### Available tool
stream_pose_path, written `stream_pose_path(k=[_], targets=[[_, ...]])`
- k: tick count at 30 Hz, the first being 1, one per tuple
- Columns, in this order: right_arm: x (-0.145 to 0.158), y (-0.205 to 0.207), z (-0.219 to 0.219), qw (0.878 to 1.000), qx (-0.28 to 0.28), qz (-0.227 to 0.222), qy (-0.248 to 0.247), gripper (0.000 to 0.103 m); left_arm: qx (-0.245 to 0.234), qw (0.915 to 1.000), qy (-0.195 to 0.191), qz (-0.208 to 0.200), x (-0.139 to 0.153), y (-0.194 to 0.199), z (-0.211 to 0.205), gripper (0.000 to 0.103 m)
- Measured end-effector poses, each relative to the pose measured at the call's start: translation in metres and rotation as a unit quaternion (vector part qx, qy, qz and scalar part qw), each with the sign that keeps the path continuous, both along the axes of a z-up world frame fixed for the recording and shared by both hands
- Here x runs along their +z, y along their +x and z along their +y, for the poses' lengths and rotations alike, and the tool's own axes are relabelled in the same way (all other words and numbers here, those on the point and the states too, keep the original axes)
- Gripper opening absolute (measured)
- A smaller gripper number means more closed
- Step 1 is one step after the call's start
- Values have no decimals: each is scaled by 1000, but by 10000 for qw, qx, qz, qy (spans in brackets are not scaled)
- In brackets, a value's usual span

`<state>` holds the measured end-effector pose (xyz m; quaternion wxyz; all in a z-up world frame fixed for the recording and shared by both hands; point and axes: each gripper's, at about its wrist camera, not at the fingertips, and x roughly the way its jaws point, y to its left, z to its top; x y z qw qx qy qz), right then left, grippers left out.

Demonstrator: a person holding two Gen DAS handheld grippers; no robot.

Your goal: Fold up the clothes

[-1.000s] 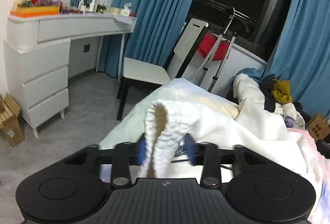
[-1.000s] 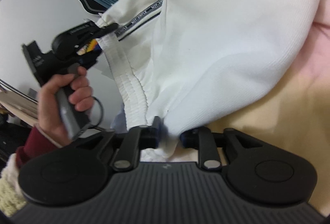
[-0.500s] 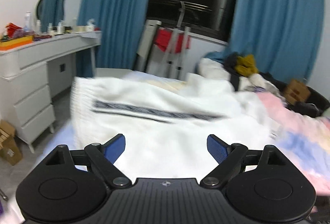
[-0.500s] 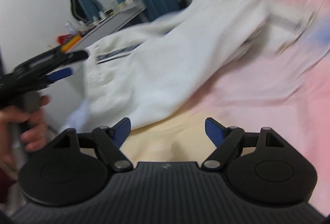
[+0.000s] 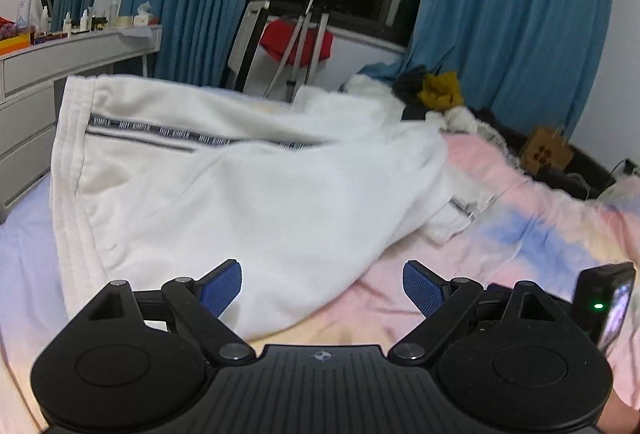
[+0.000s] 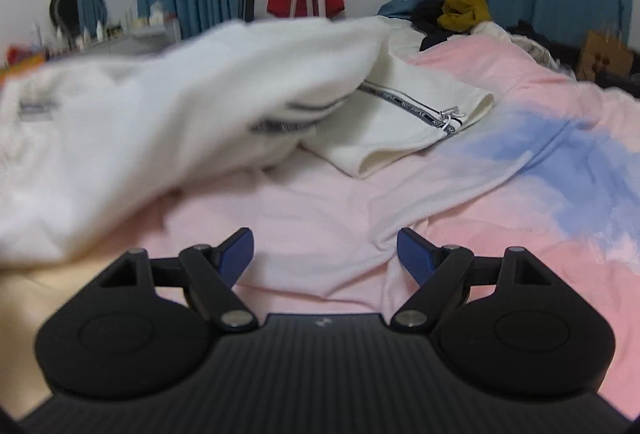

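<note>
White trousers lie spread on bed; left tool and right tool both gape empty. Uneven regrasp likely skews the fold.

trousers on bed, left side, waistband at left | clothes pile behind, far end of bed | dresser left of bed | cardboard box right, beside bed | curtains at back

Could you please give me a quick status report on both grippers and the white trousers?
Left gripper open, empty. Right gripper open, empty. White trousers released, lying rumpled on the bedspread. Nothing in the way.
</note>
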<state>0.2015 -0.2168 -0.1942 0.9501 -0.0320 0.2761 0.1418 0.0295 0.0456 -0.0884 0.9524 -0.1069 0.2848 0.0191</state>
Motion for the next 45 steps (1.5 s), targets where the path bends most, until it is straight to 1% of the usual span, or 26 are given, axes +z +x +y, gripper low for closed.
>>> stream_pose_path(k=[3,6,12,17,22,28,35,45], targets=[[-21,3,6,9996,86,-78,-257,84,8,9997,-186,183,-14,7,9,89],[-26,0,12,9986,84,-257,-448,87,-23,9993,-290,253,-21,11,13,89],[-24,-7,8,9986,50,-353,-381,87,-222,9990,-304,239,-23,8,10,89],[-24,-6,8,9988,41,-310,-376,88,-269,9989,-340,191,-22,4,8,89],[-24,-4,5,9993,44,-250,-276,88,-311,9984,-442,168,-21,2,6,89],[-24,-5,5,9993,44,-246,-269,88,-362,9971,-599,285,-24,5,0,89],[-24,-4,4,9993,51,-246,-266,88,-348,9976,-447,404,-30,12,-10,89],[-23,-5,5,9993,50,-245,-262,88,-294,9971,-518,467,-33,13,-9,89]])
